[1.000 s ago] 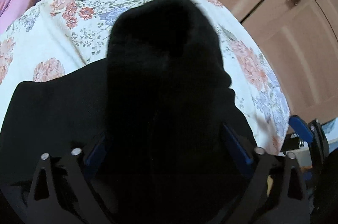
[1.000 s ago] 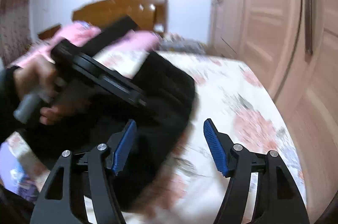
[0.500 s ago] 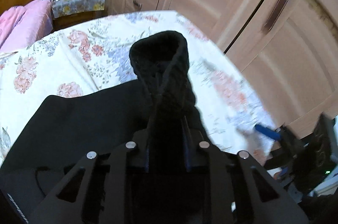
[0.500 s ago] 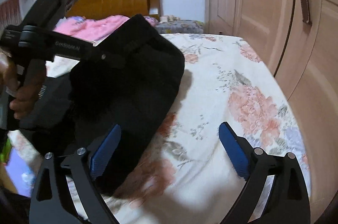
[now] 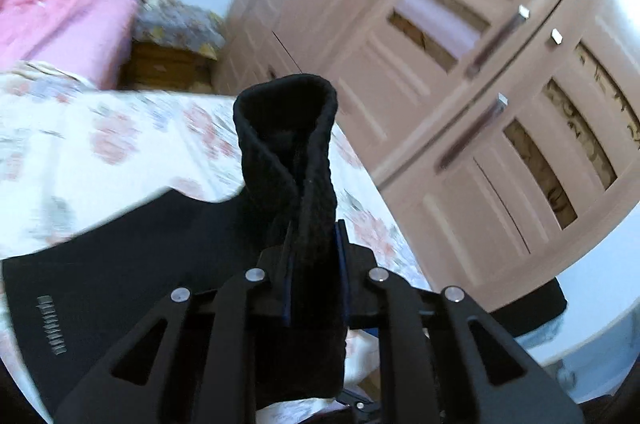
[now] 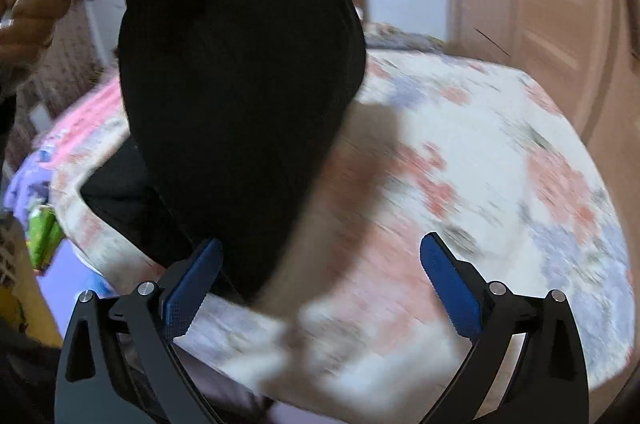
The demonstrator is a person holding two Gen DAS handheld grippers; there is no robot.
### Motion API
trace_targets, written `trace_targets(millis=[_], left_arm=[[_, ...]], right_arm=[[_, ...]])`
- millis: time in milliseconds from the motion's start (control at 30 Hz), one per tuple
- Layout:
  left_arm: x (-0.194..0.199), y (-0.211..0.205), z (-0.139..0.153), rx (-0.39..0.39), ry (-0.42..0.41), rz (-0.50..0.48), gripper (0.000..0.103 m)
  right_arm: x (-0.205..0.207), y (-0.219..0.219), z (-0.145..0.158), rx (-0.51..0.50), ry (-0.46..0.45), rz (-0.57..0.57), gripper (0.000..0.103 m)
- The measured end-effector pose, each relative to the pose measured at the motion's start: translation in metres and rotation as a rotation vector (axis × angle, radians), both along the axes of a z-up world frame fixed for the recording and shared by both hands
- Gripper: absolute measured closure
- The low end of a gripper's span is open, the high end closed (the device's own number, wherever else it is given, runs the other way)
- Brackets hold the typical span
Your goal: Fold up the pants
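The black pants [image 5: 120, 264] lie partly on the floral bed. My left gripper [image 5: 314, 264] is shut on a bunched, ribbed band of the pants [image 5: 288, 152], which sticks up between the fingers. In the right wrist view the lifted pants [image 6: 240, 64] hang from the left gripper at the top left, held above the bed. My right gripper [image 6: 320, 280] is open and empty, its blue pads [image 6: 448, 288] low over the bed's near edge, the left pad close beside the hanging cloth.
The floral bedspread [image 6: 500, 164] covers the bed. Pink bedding [image 5: 60, 24] and a wooden headboard lie at the far end. A wardrobe with beige louvred doors [image 5: 460, 84] stands close along the bed's right side. A covered nightstand [image 5: 176, 36] stands by it.
My left gripper closed on the pants' band and has lifted it higher, tilting toward the wardrobe. My right gripper has stayed open and moved closer to the hanging cloth.
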State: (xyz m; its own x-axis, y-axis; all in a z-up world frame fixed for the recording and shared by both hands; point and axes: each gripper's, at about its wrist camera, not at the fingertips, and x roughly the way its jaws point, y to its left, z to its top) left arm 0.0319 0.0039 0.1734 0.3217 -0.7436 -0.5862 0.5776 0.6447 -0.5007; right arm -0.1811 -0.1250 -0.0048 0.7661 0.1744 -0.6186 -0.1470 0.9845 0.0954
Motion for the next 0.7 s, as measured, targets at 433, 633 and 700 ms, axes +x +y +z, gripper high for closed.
trace_targets(millis=[433,633,700], left_arm=[[0.021,0.248,-0.116,-0.063,0.253,0.435,0.098],[0.021,0.273,-0.175,-0.218,0.332,0.444,0.098],[0.019,0.273,-0.172,-0.226,0.317,0.445,0.098]], right_arm=[[0.04,0.1,-0.033,-0.214,0.094,0.184,0.005],[0.04,0.09,-0.041,-0.181,0.153,0.175,0.005],[0.036,0.088,-0.038,-0.174,0.144,0.186,0.005]])
